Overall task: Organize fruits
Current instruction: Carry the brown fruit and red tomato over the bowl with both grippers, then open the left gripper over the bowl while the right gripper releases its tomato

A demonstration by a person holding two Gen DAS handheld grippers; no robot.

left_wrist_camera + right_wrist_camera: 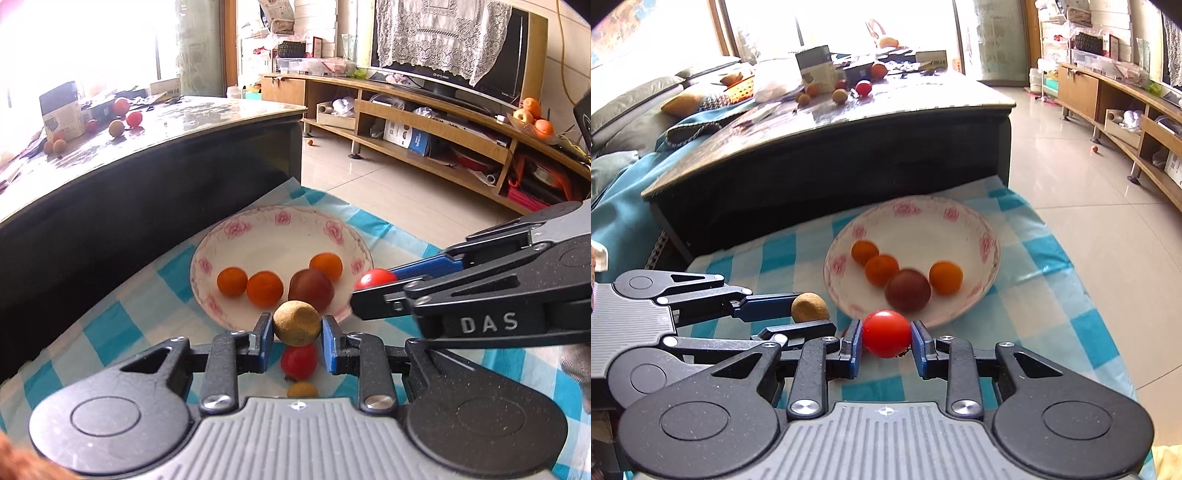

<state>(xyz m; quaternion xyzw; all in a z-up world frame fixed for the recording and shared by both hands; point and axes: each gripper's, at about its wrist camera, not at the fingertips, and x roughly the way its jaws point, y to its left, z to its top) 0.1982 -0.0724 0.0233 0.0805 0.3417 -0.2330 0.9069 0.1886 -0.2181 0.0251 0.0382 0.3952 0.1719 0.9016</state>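
A white plate with pink flowers (258,229) (923,218) sits on a blue checked cloth and holds three orange fruits (264,288) (881,270) and a dark red-brown fruit (311,288) (907,290). My left gripper (297,328) (798,308) is shut on a tan round fruit (297,322) (809,307) just before the plate's near rim. My right gripper (886,338) (373,291) is shut on a red cherry tomato (886,333) (376,277) at the plate's near right rim. Another red tomato (298,362) and a tan fruit (302,390) lie on the cloth under my left gripper.
A dark low table (184,155) (849,147) stands behind the plate, carrying more fruits (127,118) (849,90) and boxes. A wooden TV stand (424,122) runs along the right over the tiled floor (1089,192). A sofa (635,103) is at the left.
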